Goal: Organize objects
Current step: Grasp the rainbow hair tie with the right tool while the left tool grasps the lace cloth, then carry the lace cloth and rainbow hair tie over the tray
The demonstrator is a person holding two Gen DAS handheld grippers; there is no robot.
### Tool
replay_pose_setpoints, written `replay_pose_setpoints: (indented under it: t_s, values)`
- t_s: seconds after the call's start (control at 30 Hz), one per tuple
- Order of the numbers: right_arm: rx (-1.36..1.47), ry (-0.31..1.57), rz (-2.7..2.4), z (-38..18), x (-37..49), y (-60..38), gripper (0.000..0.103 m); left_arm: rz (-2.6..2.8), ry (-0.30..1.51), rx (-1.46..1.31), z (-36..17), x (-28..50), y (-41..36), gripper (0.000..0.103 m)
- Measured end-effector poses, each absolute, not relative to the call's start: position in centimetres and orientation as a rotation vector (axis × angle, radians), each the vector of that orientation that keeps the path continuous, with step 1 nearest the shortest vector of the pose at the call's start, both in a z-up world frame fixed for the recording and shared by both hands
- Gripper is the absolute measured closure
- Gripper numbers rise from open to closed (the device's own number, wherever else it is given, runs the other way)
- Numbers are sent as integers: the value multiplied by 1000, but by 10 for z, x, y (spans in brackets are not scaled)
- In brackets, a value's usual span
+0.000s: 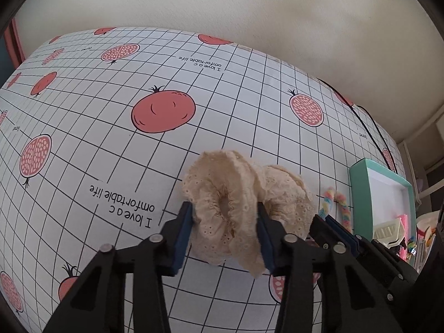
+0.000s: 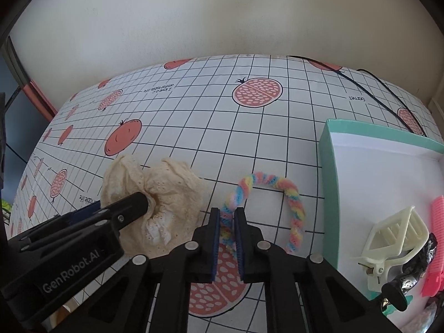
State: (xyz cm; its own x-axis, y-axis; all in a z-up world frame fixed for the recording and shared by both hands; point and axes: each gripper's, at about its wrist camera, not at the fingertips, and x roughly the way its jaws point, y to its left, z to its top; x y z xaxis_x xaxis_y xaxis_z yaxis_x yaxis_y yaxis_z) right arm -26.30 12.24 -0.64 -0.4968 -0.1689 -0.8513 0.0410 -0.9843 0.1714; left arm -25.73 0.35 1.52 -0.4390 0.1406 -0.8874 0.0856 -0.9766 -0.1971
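- The left gripper [image 1: 224,216] has its blue-padded jaws closed on a cream eyelet-lace fabric scrunchie [image 1: 236,208]; one jaw runs through the scrunchie's central hole and the other presses its outer ruffle.
- That scrunchie rests on the white grid-lined tablecloth printed with red pomegranates [image 1: 111,144], near the front of the table and left of the other items.
- In the right wrist view the scrunchie [image 2: 166,194] sits at left, with the left gripper [image 2: 138,202] reaching into it.
- The right gripper [image 2: 227,222] has its jaws narrowed onto the near left end of a pastel rainbow twisted fuzzy hair loop [image 2: 277,186], which lies flat on the tablecloth [image 2: 194,116].
- That loop lies between the scrunchie and a shallow mint-green cardboard box with a white inside [image 2: 327,183] at right.
- Inside the box lie a cream plastic claw hair clip [image 2: 391,236], a pink plastic comb [image 2: 437,244] on its right, and a dark shiny clip [image 2: 416,272] nearer.
- A black cable [image 2: 388,94] runs across the far right of the table.
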Motion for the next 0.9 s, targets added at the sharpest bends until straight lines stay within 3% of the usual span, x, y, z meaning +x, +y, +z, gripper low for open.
replay_pose_setpoints:
  t_s: [0.23,0.9]
  values:
    - [1505,-209,-2588,-5,-261,121,94,2628,-352,-1637,17,-255,2,79]
    - [1313,-282,-2648,57,-247,142,94,2722,-427,-1457,71,-247,0,81]
